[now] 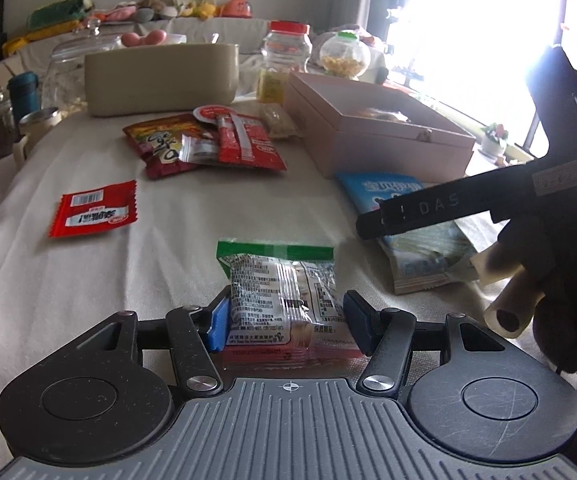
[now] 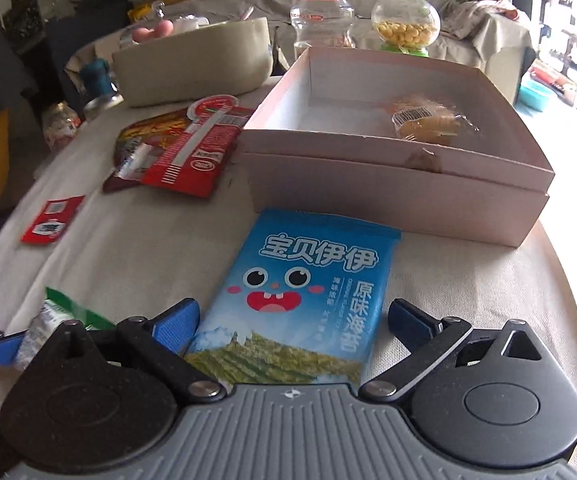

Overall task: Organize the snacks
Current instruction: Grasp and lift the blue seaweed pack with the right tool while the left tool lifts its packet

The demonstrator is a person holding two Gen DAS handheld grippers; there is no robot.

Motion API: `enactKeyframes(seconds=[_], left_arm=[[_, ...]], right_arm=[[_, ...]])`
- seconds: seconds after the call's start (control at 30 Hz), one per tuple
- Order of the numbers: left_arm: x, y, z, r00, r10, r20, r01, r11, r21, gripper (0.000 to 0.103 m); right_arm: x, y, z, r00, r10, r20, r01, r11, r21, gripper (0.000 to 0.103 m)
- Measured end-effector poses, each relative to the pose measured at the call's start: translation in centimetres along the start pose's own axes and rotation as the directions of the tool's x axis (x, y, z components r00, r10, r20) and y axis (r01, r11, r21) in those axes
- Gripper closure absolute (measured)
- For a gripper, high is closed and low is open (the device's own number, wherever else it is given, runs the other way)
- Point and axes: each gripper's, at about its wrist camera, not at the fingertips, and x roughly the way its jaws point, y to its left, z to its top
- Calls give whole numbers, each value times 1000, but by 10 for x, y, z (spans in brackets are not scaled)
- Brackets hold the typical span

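A clear snack packet with a green top lies on the cloth-covered table, and my left gripper has its blue pads against both of the packet's sides. In the right wrist view a blue seaweed packet lies flat between the wide-apart fingers of my right gripper, which is open. Just beyond it stands an open pink box holding one wrapped pastry. The left view shows the right gripper's black body over the blue packet, held by a gloved hand.
A pile of red snack packets lies mid-table and a single red packet lies at the left. A beige tub, a red-lidded jar and a candy globe stand at the back. Cups and jars line the left edge.
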Motion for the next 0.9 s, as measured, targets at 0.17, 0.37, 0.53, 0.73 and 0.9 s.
enactKeyframes(seconds=[0.17, 0.37, 0.53, 0.73, 0.9], left_arm=[[-2, 14, -3, 999, -39, 32, 42, 996, -82, 44], [-12, 12, -6, 998, -49, 44, 53, 994, -92, 52], [-33, -7, 12, 976, -203, 76, 208, 976, -65, 56], [-70, -52, 95, 924, -298, 240, 279, 954, 109, 55], [-45, -79, 181, 903, -307, 301, 267, 949, 166, 55]], right_arm=[[-16, -14, -8, 999, 38, -2, -38, 999, -7, 18], [-69, -43, -35, 995, 81, 52, -80, 996, -25, 19], [-126, -61, -46, 979, 42, 201, -30, 998, -64, 19], [-196, -85, -16, 882, 18, 472, -11, 1000, -17, 19], [-224, -100, 31, 787, -71, 613, 61, 997, 37, 18]])
